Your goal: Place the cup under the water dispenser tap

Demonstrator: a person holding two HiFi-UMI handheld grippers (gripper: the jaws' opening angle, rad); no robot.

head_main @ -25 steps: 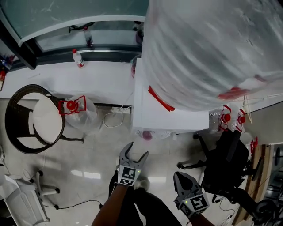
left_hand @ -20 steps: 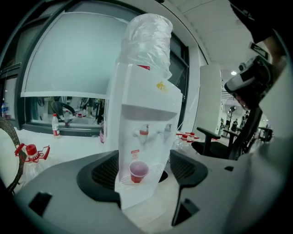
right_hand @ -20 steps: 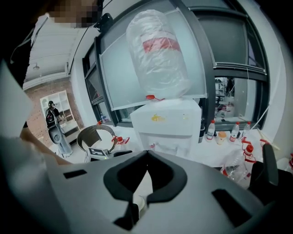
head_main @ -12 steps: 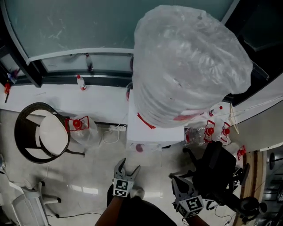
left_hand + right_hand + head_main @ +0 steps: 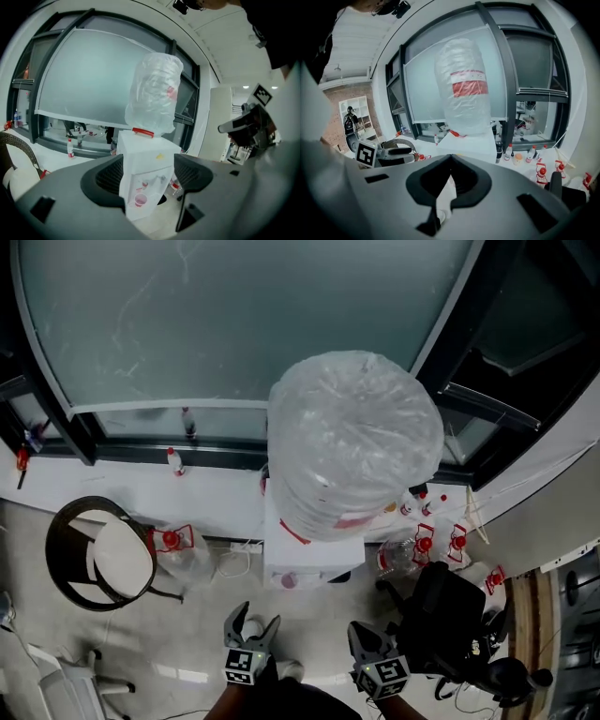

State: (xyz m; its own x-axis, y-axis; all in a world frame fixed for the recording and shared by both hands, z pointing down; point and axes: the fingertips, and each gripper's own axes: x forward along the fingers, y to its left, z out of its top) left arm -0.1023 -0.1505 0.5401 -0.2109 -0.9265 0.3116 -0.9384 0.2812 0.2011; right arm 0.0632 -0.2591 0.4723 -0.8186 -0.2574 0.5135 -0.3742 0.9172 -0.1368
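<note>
Two grippers: hovering at the bottom centre of the head view, well apart from the water dispenser [image 5: 314,559].
Left gripper [image 5: 257,618]: jaws standing wide apart, gripping nothing.
Right gripper [image 5: 359,632]: jaws pressing together, gripping nothing.
Cup [image 5: 289,580]: pink, sitting in the dispenser's recess beneath the taps, middle of frame.
Bottle [image 5: 352,442]: plastic-wrapped, sitting on top of the dispenser.
</note>
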